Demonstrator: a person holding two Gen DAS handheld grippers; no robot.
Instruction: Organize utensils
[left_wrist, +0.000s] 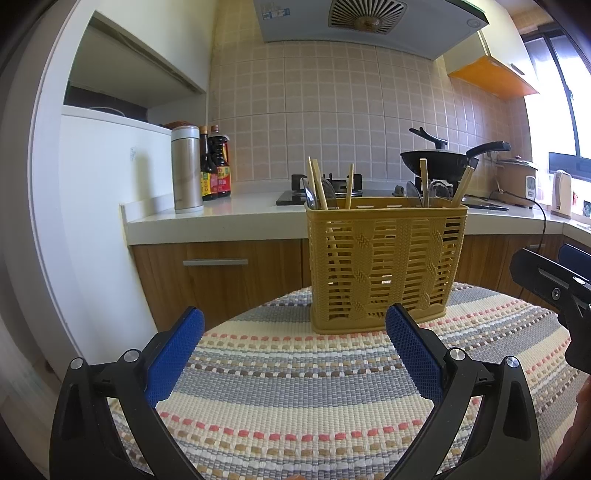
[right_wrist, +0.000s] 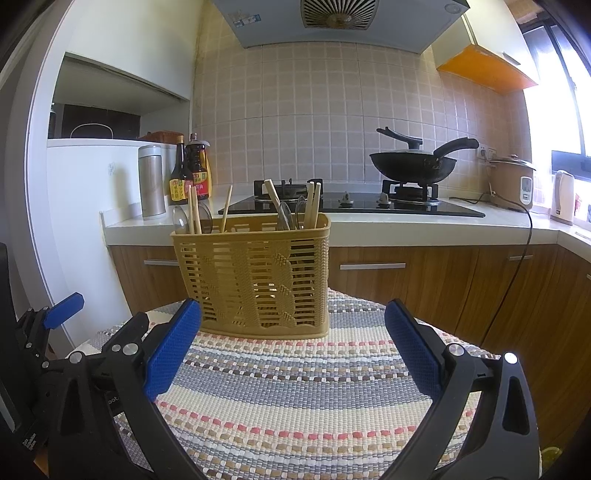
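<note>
Yellow slotted basket (left_wrist: 384, 266) upright at the far edge of the striped woven mat (left_wrist: 295, 398), chopsticks (left_wrist: 318, 184) and spoons (left_wrist: 413, 192) standing inside, left gripper (left_wrist: 294, 345) and right gripper (right_wrist: 293, 343) near, fingers spread, empty.

my left gripper (left_wrist: 294, 325) is spread wide, blue pads (left_wrist: 173, 356) apart, nothing between. my right gripper (right_wrist: 293, 317) is likewise wide, empty, level beside the left.
</note>
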